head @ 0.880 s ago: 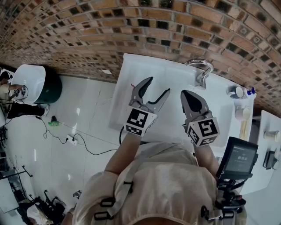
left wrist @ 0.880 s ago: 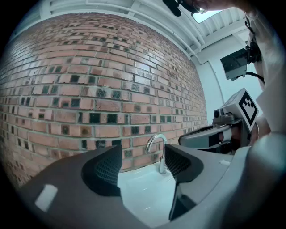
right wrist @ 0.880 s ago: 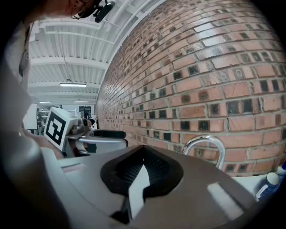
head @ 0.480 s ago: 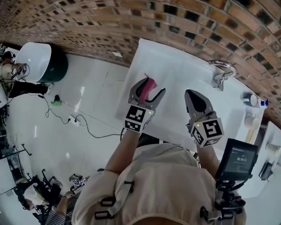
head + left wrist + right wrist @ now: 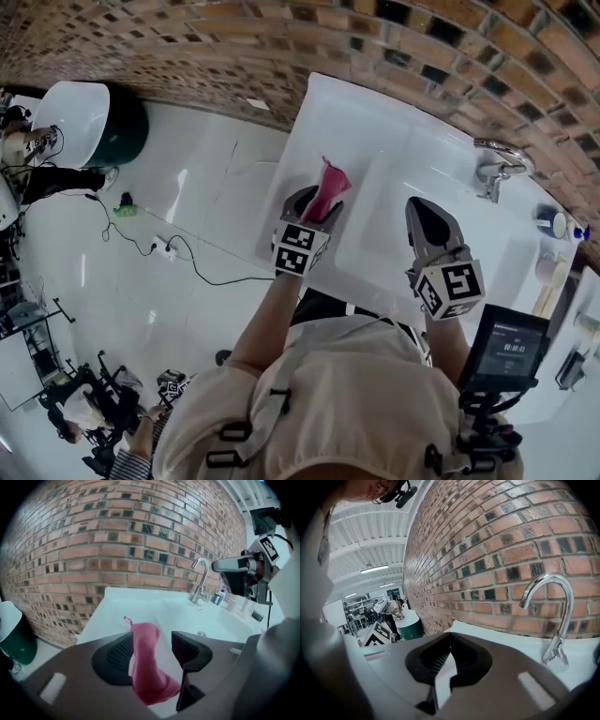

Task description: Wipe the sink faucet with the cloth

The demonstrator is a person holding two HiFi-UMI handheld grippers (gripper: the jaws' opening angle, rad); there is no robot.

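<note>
A pink cloth (image 5: 329,185) lies crumpled on the white counter (image 5: 349,112), left of the sink basin (image 5: 441,178). My left gripper (image 5: 317,204) is open and points down over the cloth. In the left gripper view the cloth (image 5: 145,663) sits between the wide-apart jaws of that gripper (image 5: 152,637); it brushes the left pad and is clear of the right one. My right gripper (image 5: 419,208) hovers shut over the basin with nothing in it, and its tips (image 5: 449,641) meet. The chrome faucet (image 5: 493,165) stands at the basin's back edge, beyond the right gripper, and shows as an arched spout (image 5: 551,616).
A brick wall (image 5: 187,37) runs behind the counter. Small bottles and cups (image 5: 555,221) stand right of the faucet. A screen device (image 5: 506,345) hangs at my right side. A white and green bin (image 5: 89,141) and a cable (image 5: 178,262) are on the floor at left.
My left gripper has moved forward and down onto the counter, and the pink cloth has come between its open jaws. The right gripper has stayed shut over the basin. The head view has shifted.
</note>
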